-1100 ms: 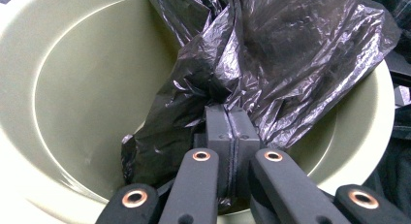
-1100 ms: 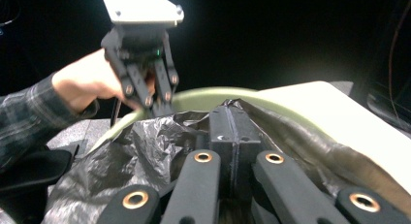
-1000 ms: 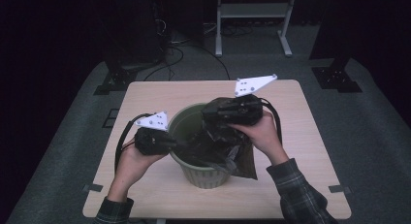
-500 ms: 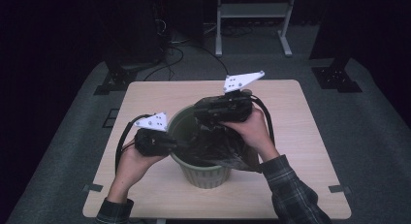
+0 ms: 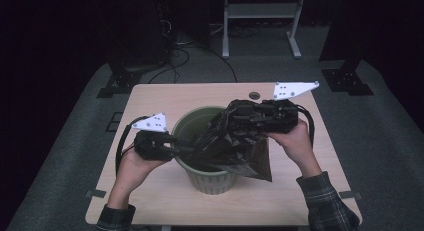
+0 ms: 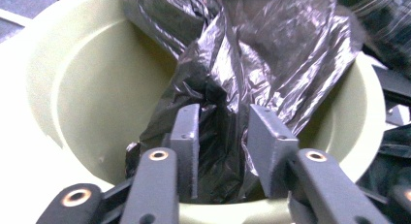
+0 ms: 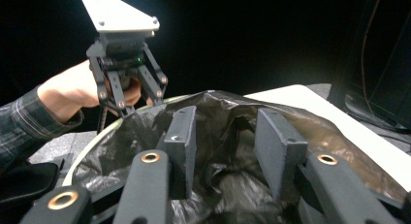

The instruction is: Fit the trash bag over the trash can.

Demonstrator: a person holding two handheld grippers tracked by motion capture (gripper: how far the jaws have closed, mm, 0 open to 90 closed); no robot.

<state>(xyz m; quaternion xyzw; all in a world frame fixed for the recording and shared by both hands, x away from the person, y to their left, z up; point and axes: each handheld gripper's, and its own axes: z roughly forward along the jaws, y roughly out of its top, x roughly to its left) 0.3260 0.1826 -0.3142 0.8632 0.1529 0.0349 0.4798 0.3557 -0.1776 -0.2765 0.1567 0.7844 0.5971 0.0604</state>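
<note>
Right tongs have swung in over the bin since a second ago, and both pairs of jaws have just been opening.

The black bin bag lies half in the pale green bin at the middle of the tabletop: crumpled plastic inside, one flap spilling over the right rim. I hold the left tongs at the left rim, presumably to keep that edge of the bag where it can be pulled over the lip. In the left gripper view the jaws stand parted with a fold of bag between them, loose, not pinched. In the right gripper view the right jaws are likewise apart above the bag's mouth, gripping nothing. Versus earlier frame: left hand unmoved; the bag was clamped then, and I judge it released now for a fresh hold.
</note>
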